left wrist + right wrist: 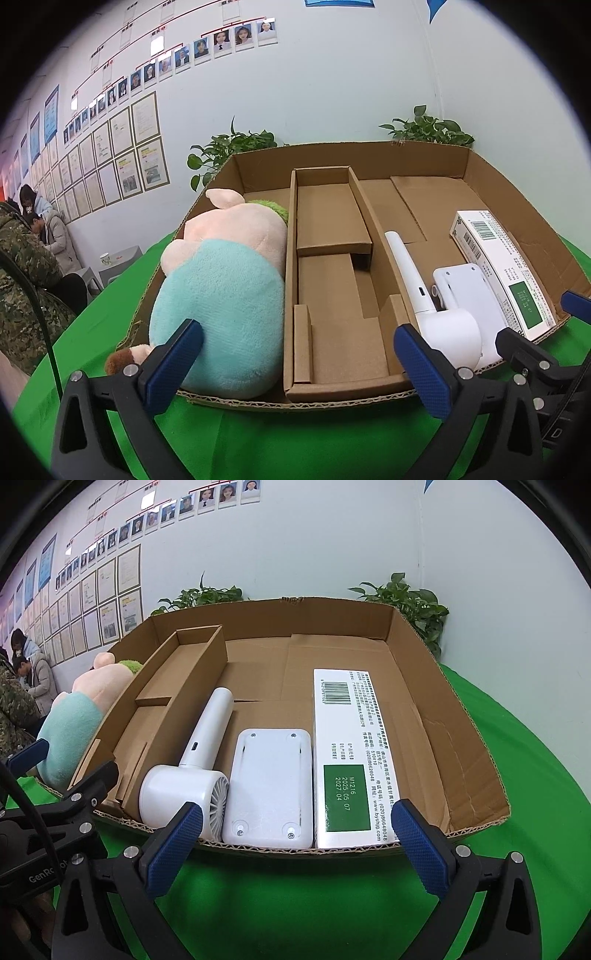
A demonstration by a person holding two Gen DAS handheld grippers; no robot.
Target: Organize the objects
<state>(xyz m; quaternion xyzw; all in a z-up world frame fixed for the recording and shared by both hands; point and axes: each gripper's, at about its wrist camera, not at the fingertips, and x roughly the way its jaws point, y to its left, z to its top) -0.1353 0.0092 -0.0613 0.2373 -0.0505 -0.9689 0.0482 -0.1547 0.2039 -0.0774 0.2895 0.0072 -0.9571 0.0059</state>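
Here, box: a shallow cardboard box [424, 657] sits on a green cloth [295, 904], its near edge just ahead of both grippers.
Divider: a narrow cardboard insert [332, 295] runs from the near edge to the far edge of the box, splitting off a left strip from the wide right part.
Soft toy: a pink plush pig [225, 295] in a pale blue top lies in the left strip, pressed against the divider and filling the near left corner of the box.
Fan: a white handheld fan [192, 779] lies in the right part, head at the near edge, handle pointing toward the far edge, just beside the divider.
White pad: a flat white plastic block [269, 786] lies between the fan and the carton, touching the near edge.
Carton: a long white carton [351, 757] with a barcode and a green label lies to the right of the pad, its end at the near edge.
Left gripper [295, 365]: jaws spread wide, nothing between them, in front of the near edge by the toy and divider.
Right gripper [295, 845]: jaws spread wide, empty, in front of the near edge by the pad and carton.
Background: two leafy plants [406, 602] stand behind the far edge of the box; seated people [29, 675] are at the left by a wall of framed papers.
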